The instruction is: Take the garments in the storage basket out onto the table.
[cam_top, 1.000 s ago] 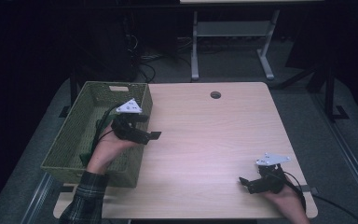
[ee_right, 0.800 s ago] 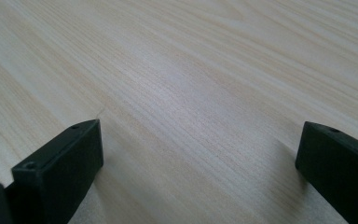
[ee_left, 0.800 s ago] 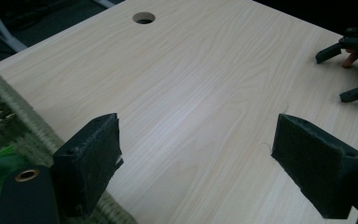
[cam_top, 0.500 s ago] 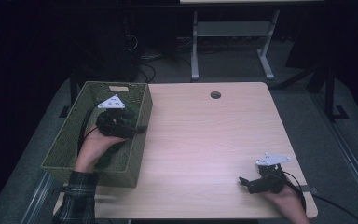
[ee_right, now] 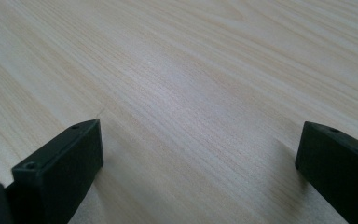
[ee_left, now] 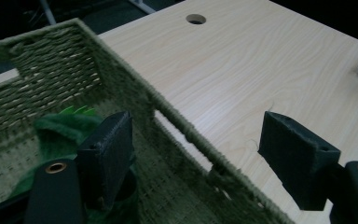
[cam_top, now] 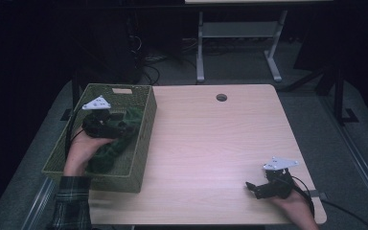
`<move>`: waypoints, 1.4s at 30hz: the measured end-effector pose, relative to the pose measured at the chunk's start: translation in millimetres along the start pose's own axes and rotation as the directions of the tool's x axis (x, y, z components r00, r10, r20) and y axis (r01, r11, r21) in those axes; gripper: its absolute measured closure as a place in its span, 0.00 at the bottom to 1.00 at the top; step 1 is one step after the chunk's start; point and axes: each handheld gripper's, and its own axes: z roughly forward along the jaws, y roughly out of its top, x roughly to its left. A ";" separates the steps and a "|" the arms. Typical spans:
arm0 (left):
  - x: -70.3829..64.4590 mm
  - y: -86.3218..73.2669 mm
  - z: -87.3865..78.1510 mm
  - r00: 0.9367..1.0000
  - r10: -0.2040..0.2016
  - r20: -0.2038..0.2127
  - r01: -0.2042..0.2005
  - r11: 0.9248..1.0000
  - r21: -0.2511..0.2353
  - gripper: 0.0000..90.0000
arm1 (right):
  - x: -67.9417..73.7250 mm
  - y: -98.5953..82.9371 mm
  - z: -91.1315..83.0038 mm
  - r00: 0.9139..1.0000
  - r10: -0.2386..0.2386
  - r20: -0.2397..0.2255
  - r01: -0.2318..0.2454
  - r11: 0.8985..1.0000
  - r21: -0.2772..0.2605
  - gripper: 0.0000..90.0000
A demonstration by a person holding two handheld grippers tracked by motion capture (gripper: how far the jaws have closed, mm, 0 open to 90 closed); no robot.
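Green woven basket (cam_top: pixel 143 143) sits at the left edge of the high view, on the pale wooden tabletop (cam_top: pixel 211 143), and inside it lies a dark green plush thing (cam_top: pixel 117 139), fuzzy and soft, with a few brighter green points along one edge in the left gripper view (ee_left: pixel 77 112). The left claw (cam_top: pixel 120 128) hangs over the basket at mid-left of the high view; its jaws stand wide apart and hold nothing, one over the plush inside, the other beyond the basket's near wall over bare wood. By my judgement the step in hand is the reach into the basket for the plush. The next move calls for bringing both jaws inside the wall, lowering them around the soft body and closing gently. The right claw (cam_top: pixel 253 188) rests low on the tabletop at the lower right of the high view, jaws apart and empty.
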 end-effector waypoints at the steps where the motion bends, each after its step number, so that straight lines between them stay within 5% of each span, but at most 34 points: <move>1: 0.0 0.0 0.0 1.000 0.000 0.000 0.000 1.000 0.000 0.28 | 0.0 0.0 0.0 1.000 0.000 0.000 0.000 1.000 0.000 0.00; 10: 16.5 -9.7 -9.7 0.999 -0.016 -0.048 0.017 1.000 0.015 0.33 | 0.0 0.0 0.0 1.000 0.000 0.000 0.000 1.000 0.000 0.00; 18: 33.2 -20.8 -17.3 0.991 -0.038 -0.125 0.041 0.999 0.025 0.37 | 0.0 0.0 0.0 1.000 0.000 0.000 0.000 1.000 0.000 0.00; 26: 47.3 -31.1 -15.7 0.987 -0.047 -0.154 0.057 0.997 0.059 0.43 | 0.0 0.0 0.0 1.000 0.000 0.000 0.000 1.000 0.000 0.00; 35: 65.0 -48.3 -9.1 0.972 -0.103 -0.213 0.125 0.988 0.094 0.44 | -0.1 0.0 0.0 1.000 0.001 0.001 -0.001 1.000 0.000 0.00; 42: 75.5 -61.9 -1.0 0.965 -0.148 -0.215 0.179 0.975 0.131 0.42 | 0.1 0.1 0.1 1.000 0.003 0.001 -0.003 1.000 0.000 0.00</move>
